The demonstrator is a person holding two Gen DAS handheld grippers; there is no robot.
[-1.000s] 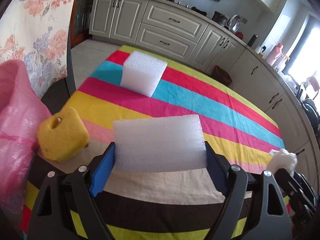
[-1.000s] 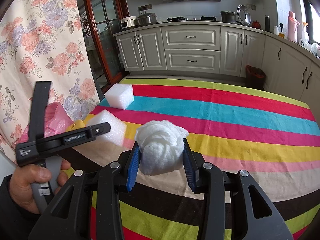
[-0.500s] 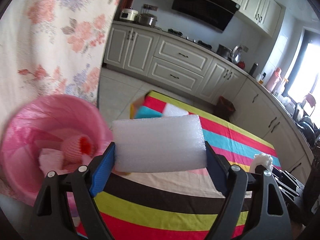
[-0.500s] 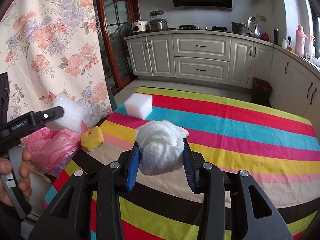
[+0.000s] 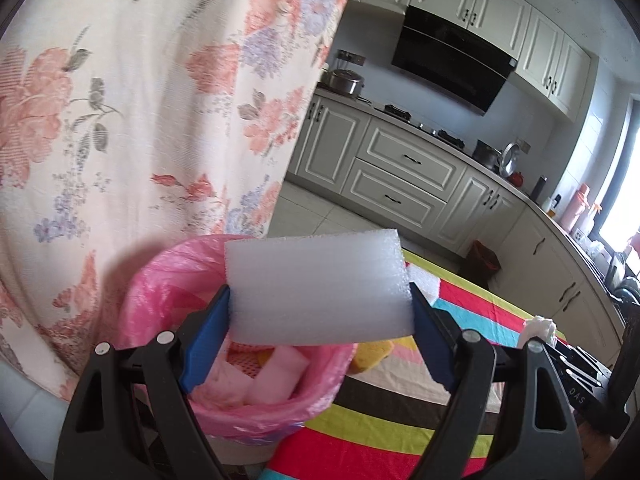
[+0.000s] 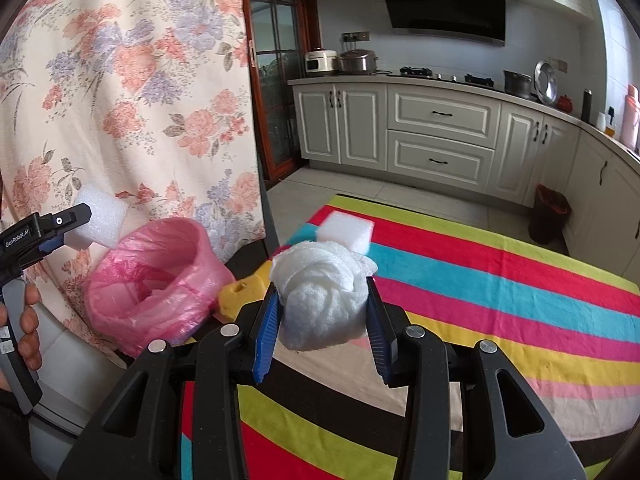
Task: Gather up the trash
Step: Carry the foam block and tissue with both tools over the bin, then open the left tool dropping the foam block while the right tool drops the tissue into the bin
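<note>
My left gripper (image 5: 320, 332) is shut on a white foam block (image 5: 318, 286) and holds it in the air above the near rim of a bin lined with a pink bag (image 5: 168, 280). The bin holds pink and white scraps. The block (image 6: 100, 216) and bin (image 6: 160, 276) also show in the right wrist view, beside the table's left edge. My right gripper (image 6: 322, 320) is shut on a crumpled white paper wad (image 6: 320, 296) above the striped tablecloth (image 6: 500, 280). A yellow sponge (image 6: 236, 294) and another white foam block (image 6: 346, 232) lie on the table.
A floral curtain (image 5: 140, 100) hangs close behind the bin. Kitchen cabinets (image 6: 440, 136) stand across the floor beyond the table. A small dark waste bin (image 6: 550, 216) stands by the cabinets.
My left gripper has swung left and up with the foam block, from over the table to above the pink bin. The right gripper has turned left toward the bin, still holding the wad.
</note>
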